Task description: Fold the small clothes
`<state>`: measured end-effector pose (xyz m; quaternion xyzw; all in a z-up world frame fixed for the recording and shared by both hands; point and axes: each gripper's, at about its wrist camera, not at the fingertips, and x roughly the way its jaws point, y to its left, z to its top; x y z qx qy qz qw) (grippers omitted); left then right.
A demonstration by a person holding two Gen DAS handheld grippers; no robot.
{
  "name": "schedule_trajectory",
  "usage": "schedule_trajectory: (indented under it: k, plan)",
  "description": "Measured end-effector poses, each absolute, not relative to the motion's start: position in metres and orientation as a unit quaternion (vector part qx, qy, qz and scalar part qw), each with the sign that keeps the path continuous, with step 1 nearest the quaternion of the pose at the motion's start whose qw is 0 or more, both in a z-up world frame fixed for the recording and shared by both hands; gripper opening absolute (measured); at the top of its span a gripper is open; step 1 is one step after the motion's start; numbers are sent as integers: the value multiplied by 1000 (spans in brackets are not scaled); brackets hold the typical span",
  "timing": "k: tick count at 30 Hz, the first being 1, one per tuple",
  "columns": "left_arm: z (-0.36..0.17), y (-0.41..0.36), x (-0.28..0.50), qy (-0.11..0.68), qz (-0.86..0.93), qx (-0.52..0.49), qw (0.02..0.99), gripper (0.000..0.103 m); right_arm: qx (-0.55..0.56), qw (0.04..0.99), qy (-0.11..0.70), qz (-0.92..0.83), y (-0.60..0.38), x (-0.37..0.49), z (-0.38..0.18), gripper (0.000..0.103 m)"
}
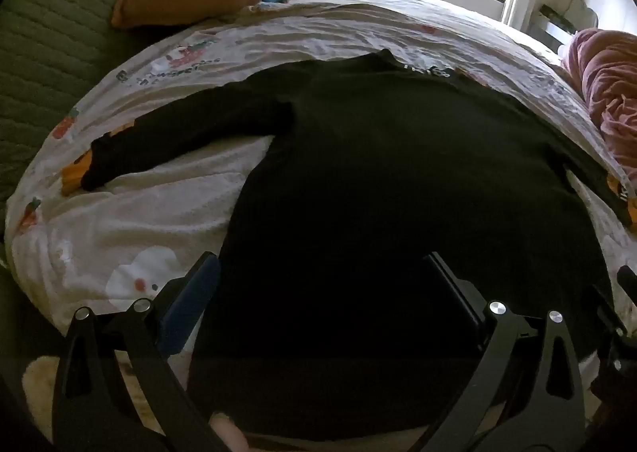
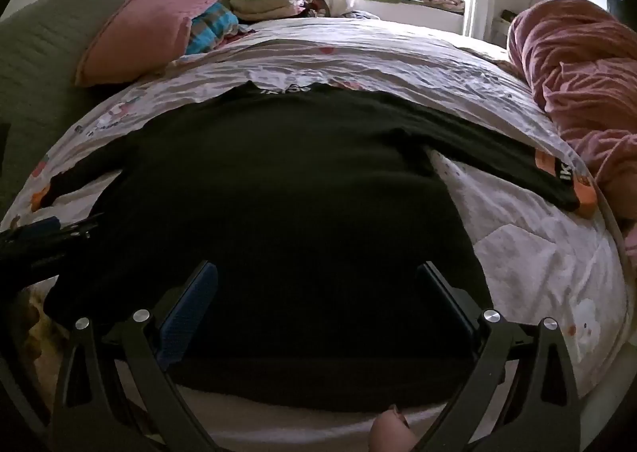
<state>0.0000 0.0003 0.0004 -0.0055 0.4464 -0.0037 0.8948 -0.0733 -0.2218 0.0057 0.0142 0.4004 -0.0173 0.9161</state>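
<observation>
Hand-held gripper fingertips lost against black sweater.

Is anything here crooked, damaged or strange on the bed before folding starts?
Nothing stands out. The black long-sleeved top lies spread flat on the printed bedsheet, both sleeves out to the sides. It looks ready to fold.

A black long-sleeved top lies flat and spread out, hem at the near edge, collar at the far end with white lettering on it. Both sleeves stretch out sideways, left and right, slanting slightly nearward, each ending in an orange-marked cuff.
</observation>
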Motion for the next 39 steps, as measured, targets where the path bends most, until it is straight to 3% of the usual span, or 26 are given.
schedule_trajectory:
  k: [39]
  plan:
    - [5, 4, 0, 437, -5, -1, 899, 95, 12, 919, 393, -9, -216, -75, 11, 99]
